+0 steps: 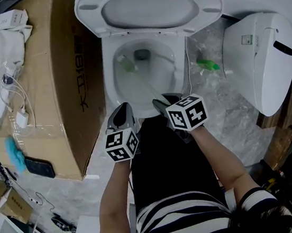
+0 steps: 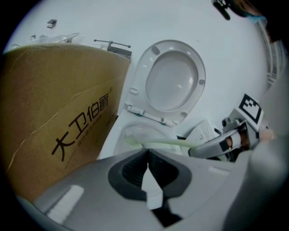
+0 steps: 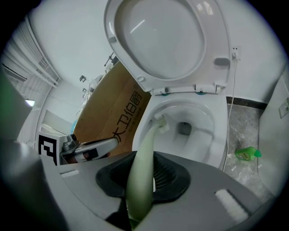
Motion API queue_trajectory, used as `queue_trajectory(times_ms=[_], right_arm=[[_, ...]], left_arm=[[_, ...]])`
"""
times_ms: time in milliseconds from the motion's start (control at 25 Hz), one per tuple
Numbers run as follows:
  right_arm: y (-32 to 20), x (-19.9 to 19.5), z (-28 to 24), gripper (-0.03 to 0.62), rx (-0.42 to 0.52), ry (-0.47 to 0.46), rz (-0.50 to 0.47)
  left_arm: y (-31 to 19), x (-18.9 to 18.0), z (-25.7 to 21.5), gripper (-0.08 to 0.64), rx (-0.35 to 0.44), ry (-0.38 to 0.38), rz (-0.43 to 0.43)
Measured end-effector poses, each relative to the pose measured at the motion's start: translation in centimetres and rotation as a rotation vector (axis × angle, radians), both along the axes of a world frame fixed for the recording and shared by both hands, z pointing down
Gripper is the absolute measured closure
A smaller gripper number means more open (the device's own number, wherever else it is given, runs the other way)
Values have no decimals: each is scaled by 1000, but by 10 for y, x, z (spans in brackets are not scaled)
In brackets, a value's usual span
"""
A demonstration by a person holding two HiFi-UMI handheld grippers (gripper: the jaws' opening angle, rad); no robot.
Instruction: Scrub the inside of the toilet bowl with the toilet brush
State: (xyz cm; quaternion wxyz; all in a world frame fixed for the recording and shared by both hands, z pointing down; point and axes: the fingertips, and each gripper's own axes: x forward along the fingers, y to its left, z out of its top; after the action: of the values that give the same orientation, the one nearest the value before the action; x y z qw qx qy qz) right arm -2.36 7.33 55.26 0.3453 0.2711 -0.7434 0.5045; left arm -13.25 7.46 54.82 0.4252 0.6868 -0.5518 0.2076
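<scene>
The head view looks steeply down on the toilet bowl (image 1: 114, 83) from above, while both gripper views face it low and close from its near rim, all three sharing the bowl and the raised lid (image 1: 147, 6).

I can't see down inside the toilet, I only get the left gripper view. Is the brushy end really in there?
Observer: Yes. In the right gripper view, the bristle end of the toilet brush is down inside the bowl. It looks pressed against the left inner wall, beside the drain hole.
Operator: Okay! Is there stuff on the ground that I can't see?
Observer: Yes. A green bottle lies on the floor to the bowl's right, outside your picture.
</scene>
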Motion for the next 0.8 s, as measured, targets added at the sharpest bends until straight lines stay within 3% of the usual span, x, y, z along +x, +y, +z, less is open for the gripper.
queue_trajectory(times_ms=[360, 800], right_arm=[[-23, -1, 6, 505, 68, 57, -57], [-43, 29, 9, 505, 98, 120, 29]], left_arm=[[-7, -8, 1, 560, 10, -7, -26], [-11, -8, 0, 560, 15, -8, -13]])
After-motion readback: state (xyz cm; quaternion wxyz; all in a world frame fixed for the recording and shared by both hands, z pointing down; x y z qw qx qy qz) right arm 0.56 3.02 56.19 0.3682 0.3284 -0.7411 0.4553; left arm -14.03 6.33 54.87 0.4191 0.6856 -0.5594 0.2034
